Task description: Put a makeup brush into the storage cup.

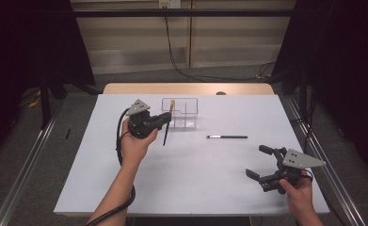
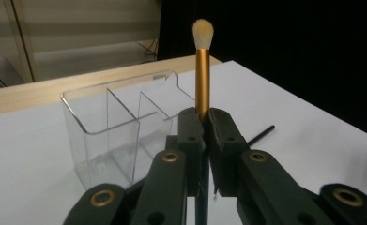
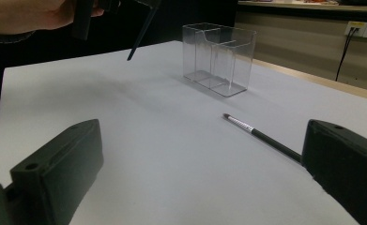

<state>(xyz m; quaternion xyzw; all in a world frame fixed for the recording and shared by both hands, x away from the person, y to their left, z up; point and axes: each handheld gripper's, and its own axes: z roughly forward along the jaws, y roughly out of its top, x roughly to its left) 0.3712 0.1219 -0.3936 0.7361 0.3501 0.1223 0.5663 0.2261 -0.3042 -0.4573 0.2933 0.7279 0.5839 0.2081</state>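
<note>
Left claw (image 2: 204, 126) grips a brush (image 2: 202, 70) beside the clear organizer (image 2: 101, 126).

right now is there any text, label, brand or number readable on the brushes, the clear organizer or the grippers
None can be read: the gold-handled brush, the black brush, the clear organizer, the left gripper and the right gripper show no print.
</note>
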